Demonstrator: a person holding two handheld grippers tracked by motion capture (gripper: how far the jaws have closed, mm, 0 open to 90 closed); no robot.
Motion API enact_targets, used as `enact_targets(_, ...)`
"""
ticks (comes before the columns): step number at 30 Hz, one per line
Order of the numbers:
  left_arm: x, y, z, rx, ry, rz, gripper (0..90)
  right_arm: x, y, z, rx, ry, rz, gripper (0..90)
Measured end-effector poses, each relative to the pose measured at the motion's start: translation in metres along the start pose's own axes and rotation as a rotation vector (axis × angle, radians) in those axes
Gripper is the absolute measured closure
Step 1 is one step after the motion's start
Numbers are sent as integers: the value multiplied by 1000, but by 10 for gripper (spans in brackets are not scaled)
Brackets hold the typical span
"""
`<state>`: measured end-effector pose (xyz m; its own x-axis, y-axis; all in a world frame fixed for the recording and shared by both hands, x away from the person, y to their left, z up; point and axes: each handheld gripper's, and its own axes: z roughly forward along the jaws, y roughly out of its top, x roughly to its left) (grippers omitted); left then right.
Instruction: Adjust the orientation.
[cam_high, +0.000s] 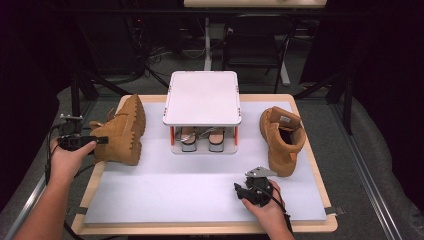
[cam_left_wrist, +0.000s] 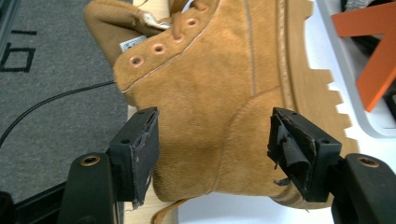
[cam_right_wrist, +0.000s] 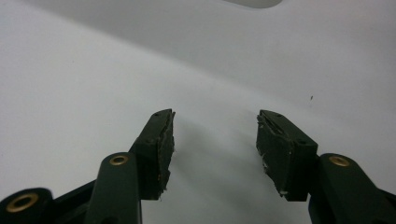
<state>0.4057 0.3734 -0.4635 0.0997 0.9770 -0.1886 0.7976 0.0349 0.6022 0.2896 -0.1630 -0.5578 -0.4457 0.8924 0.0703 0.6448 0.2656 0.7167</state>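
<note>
A tan suede boot (cam_high: 122, 132) lies on its side at the table's left edge, its lugged sole toward the rack. My left gripper (cam_high: 100, 141) is open at the boot's ankle end; in the left gripper view its jaws (cam_left_wrist: 212, 140) stand wide on either side of the boot (cam_left_wrist: 219, 107), not pressing it. A second tan boot (cam_high: 282, 137) stands upright at the right, opening up. My right gripper (cam_high: 240, 189) hovers open over the white mat (cam_right_wrist: 140, 70) near the front, left of that boot, with nothing between its jaws (cam_right_wrist: 215, 135).
A white shoe rack (cam_high: 202, 97) with orange legs (cam_left_wrist: 369, 70) stands at the table's middle back; a pair of sandals (cam_high: 202, 140) sits on its lower shelf. Grey carpet (cam_left_wrist: 46, 116) and a cable lie past the left edge. Chairs and stands are behind the table.
</note>
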Motion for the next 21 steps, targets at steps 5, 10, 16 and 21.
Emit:
enact_targets(5,7,-2,6,0,-7,-5,340,1,0,0,4,2,-9,459)
enact_targets(10,9,-2,10,-8,-4,8,331,1,0,1,10,3,-10,459)
enact_targets(16,14,0,15,-9,-11,-26,341,2,0,0,6,7,-13,459)
enact_targets(21,17,1,17,0,-27,-56,342,2,0,0,1,7,-10,458)
